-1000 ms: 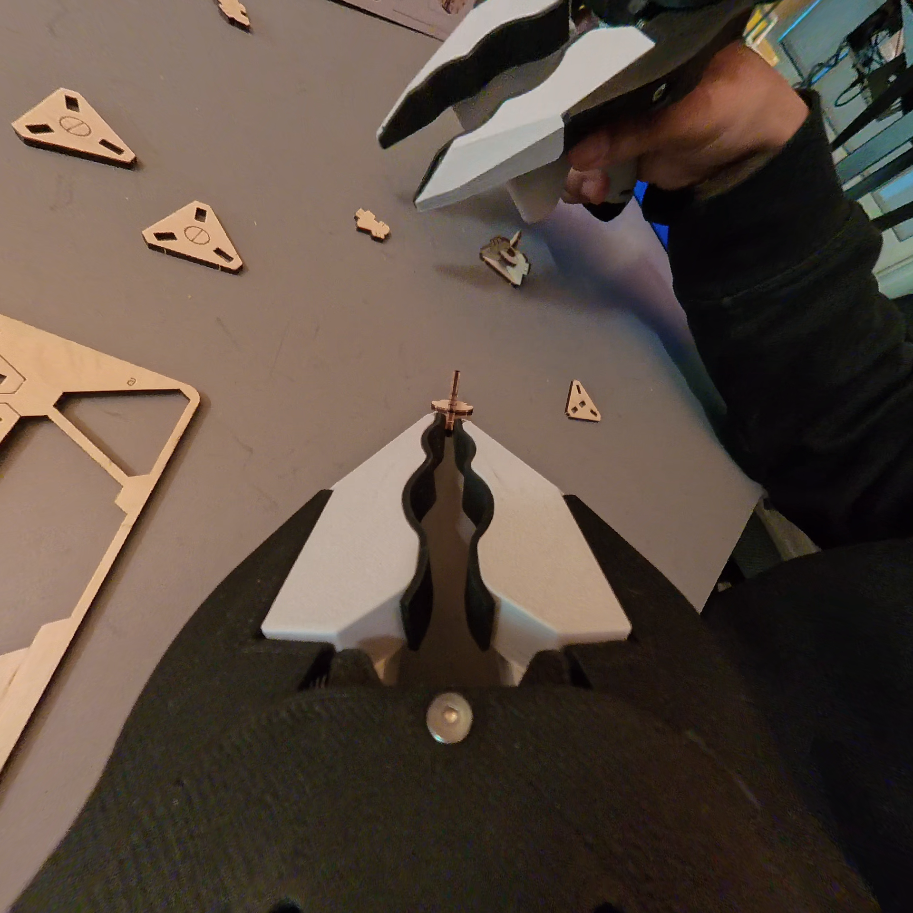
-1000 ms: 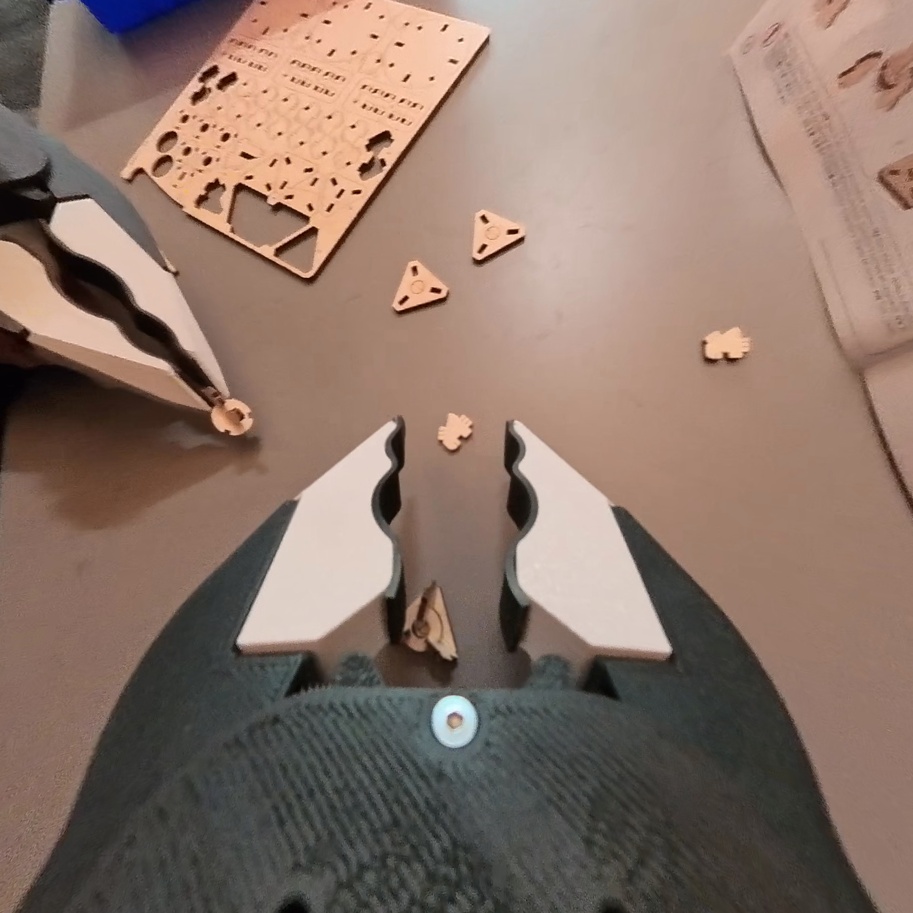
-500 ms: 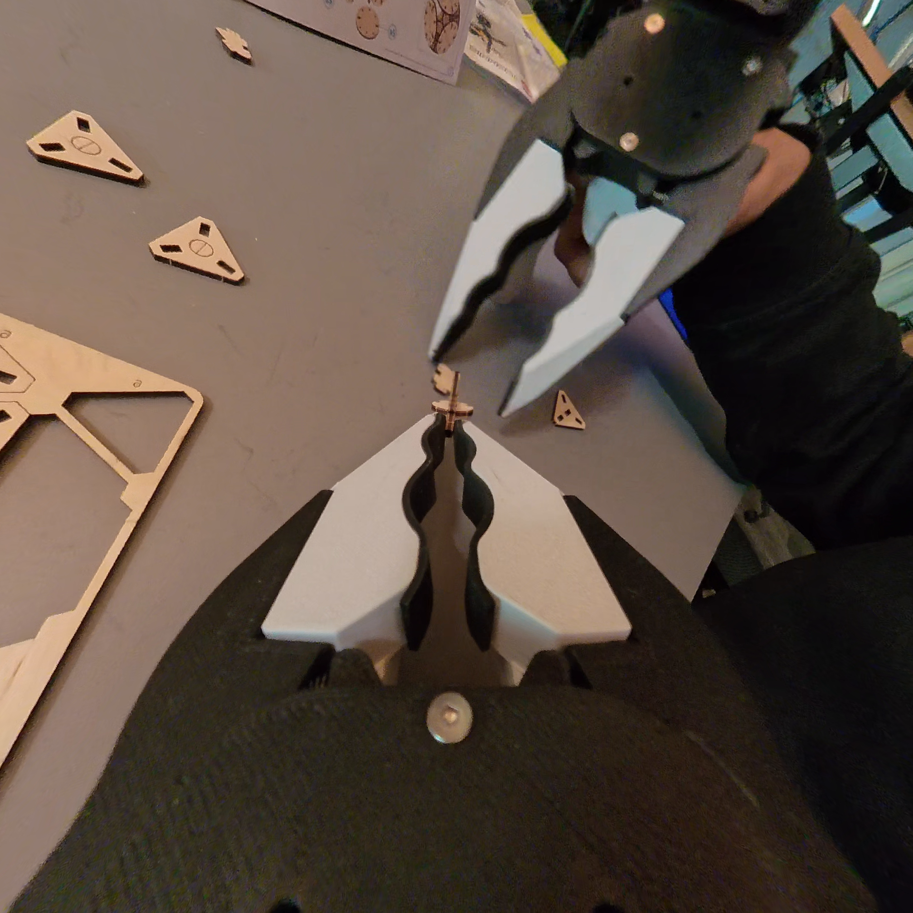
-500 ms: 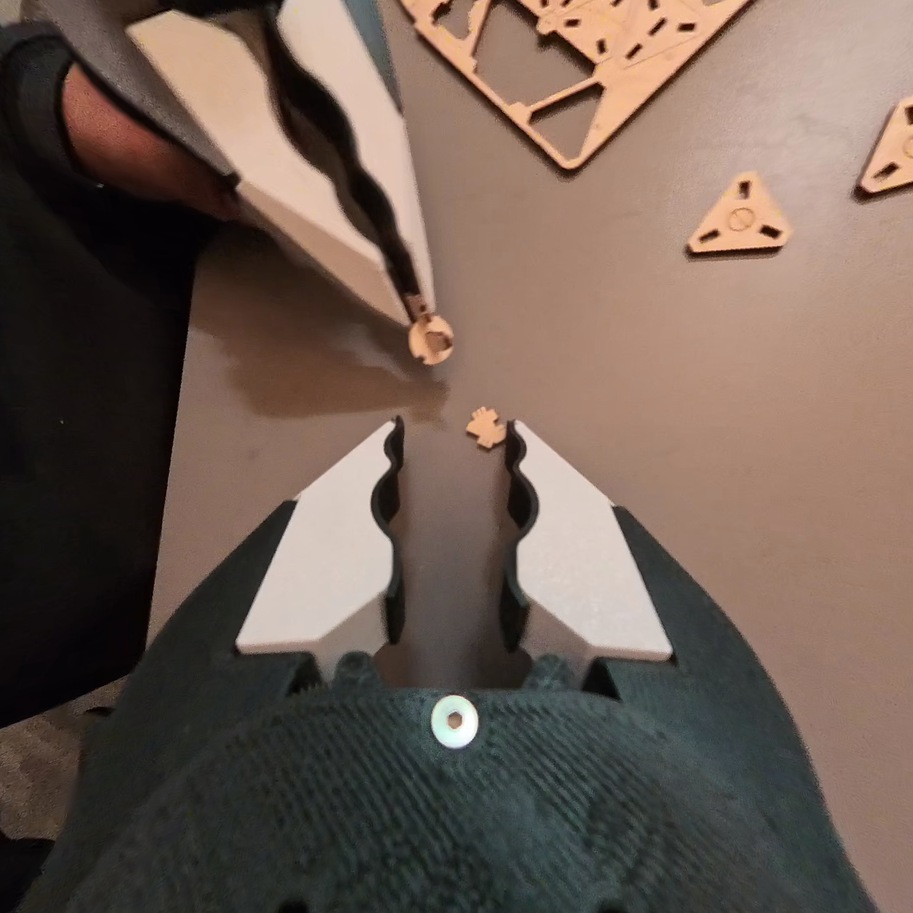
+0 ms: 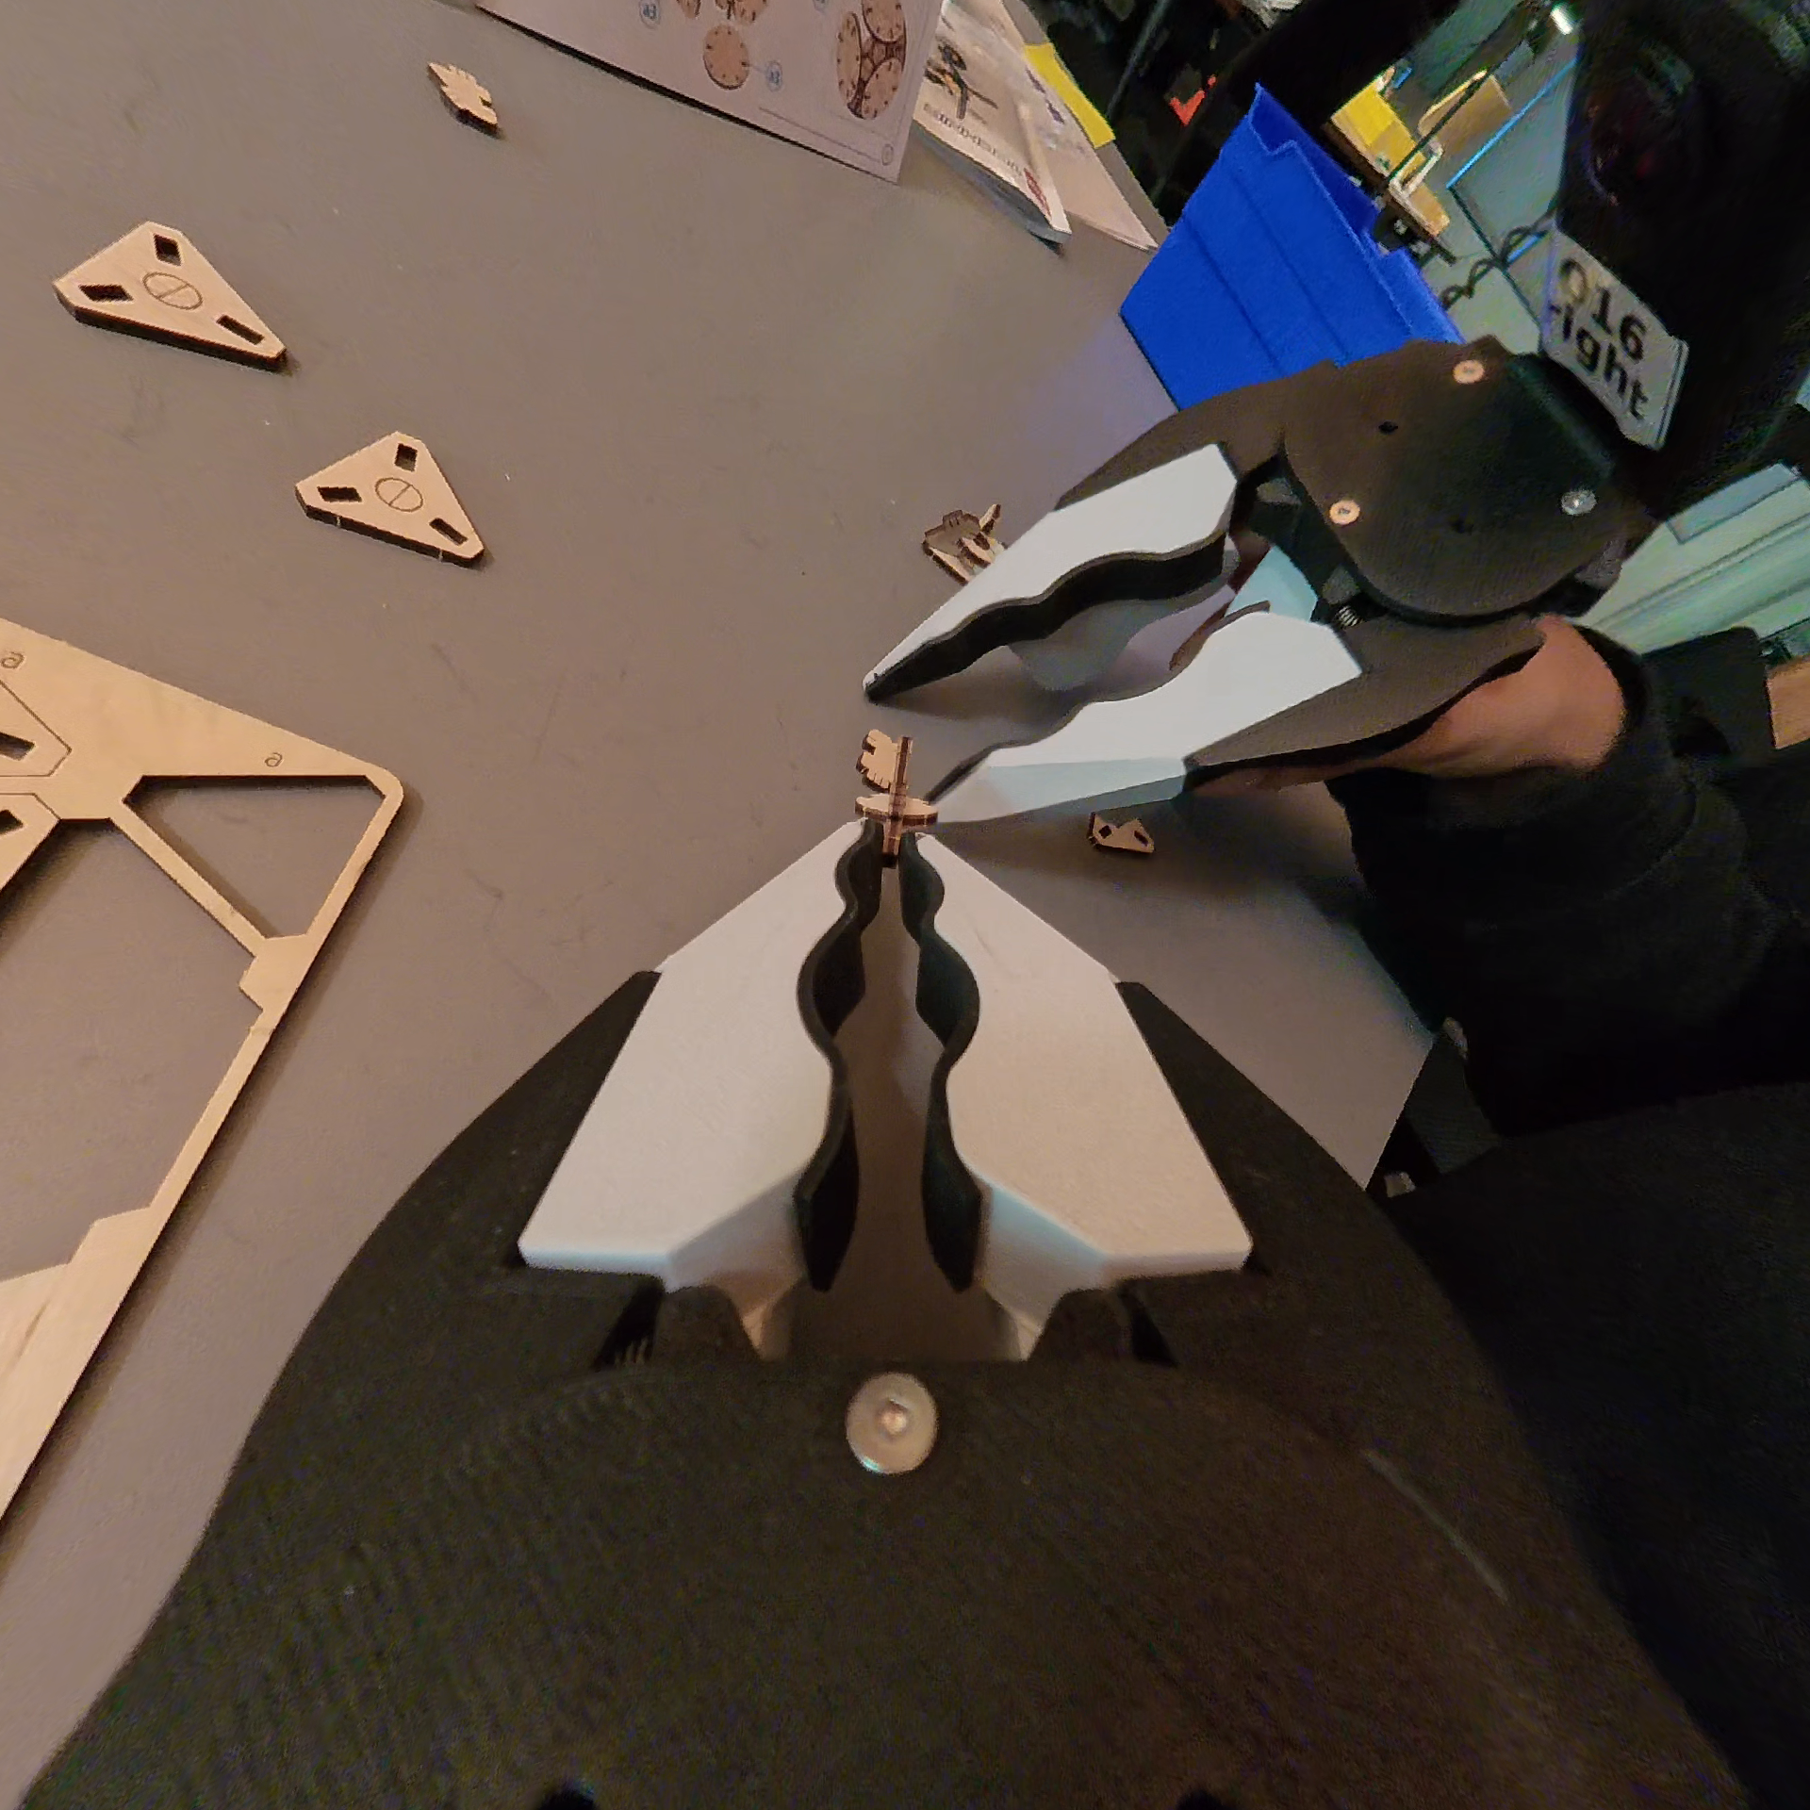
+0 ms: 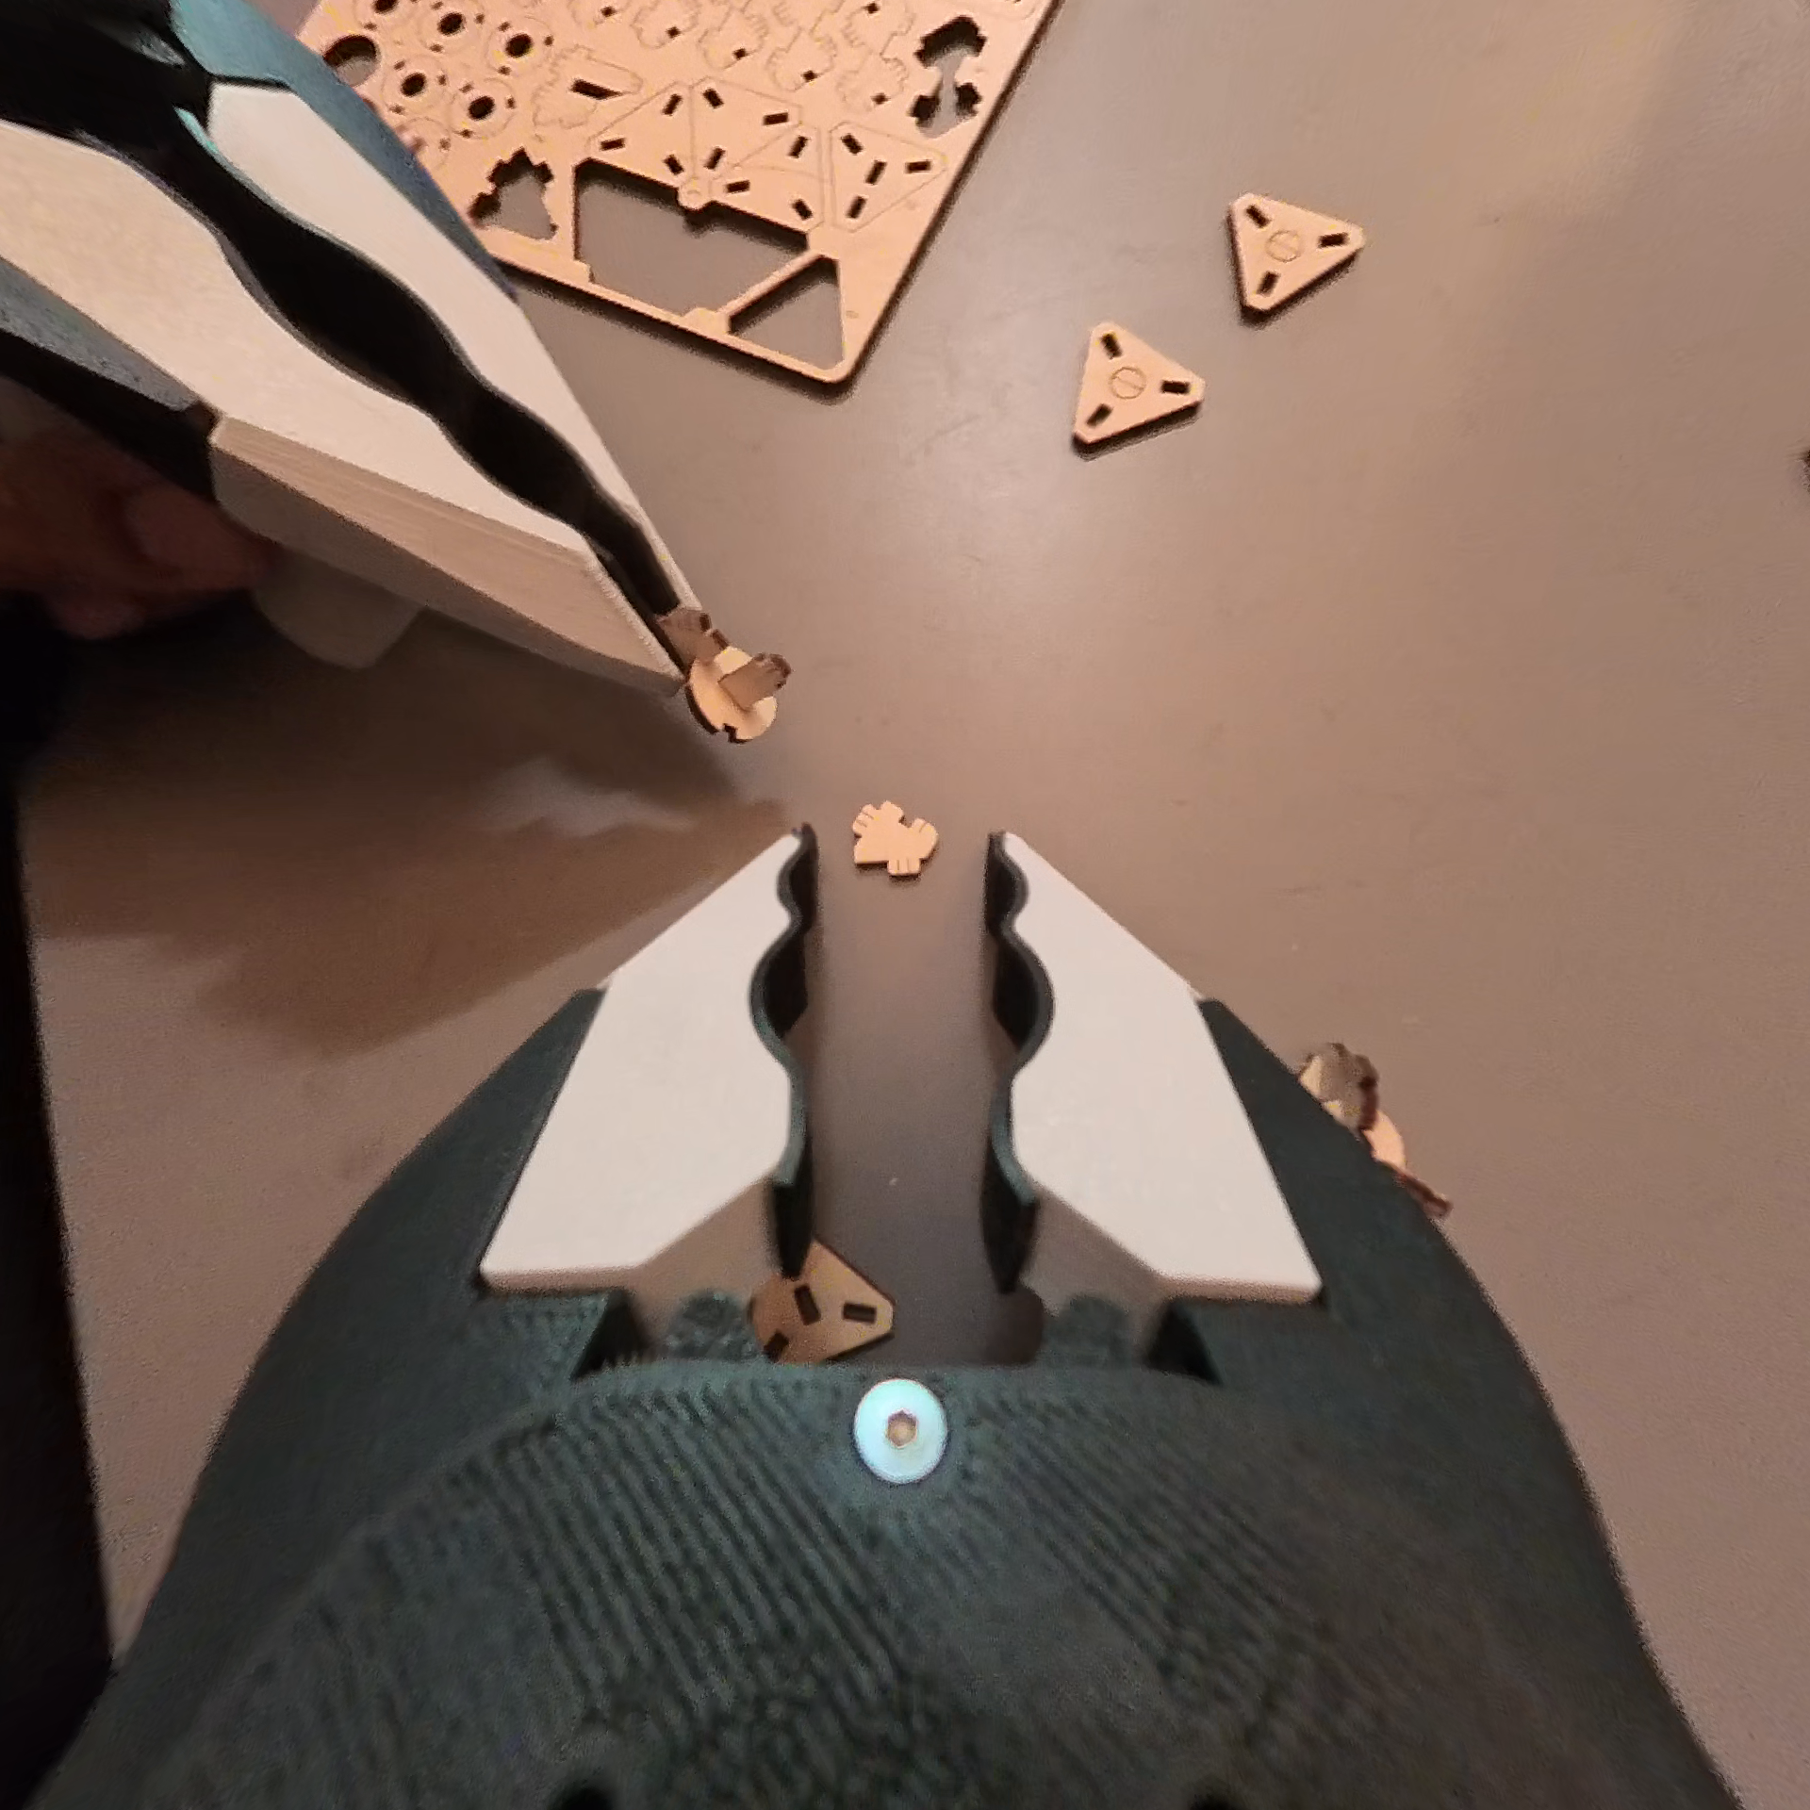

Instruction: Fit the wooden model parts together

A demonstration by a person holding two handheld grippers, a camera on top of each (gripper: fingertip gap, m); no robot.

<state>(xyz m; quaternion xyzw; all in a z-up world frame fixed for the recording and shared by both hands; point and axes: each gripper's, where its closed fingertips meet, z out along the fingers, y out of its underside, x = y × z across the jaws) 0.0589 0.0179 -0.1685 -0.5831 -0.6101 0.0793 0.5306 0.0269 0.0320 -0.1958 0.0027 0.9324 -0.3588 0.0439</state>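
Your left gripper (image 5: 889, 844) pinches the wooden disc-and-peg piece (image 5: 893, 798); your right gripper (image 6: 896, 854), jaws spread, straddles the loose wooden piece (image 6: 893, 838) — centre it, squeeze gently.

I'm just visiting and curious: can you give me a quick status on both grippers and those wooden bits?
Left gripper shut on small wooden assembly. Right gripper open, empty, low over table. Loose notched piece lying flat between right fingertips, untouched. Nothing blocking.
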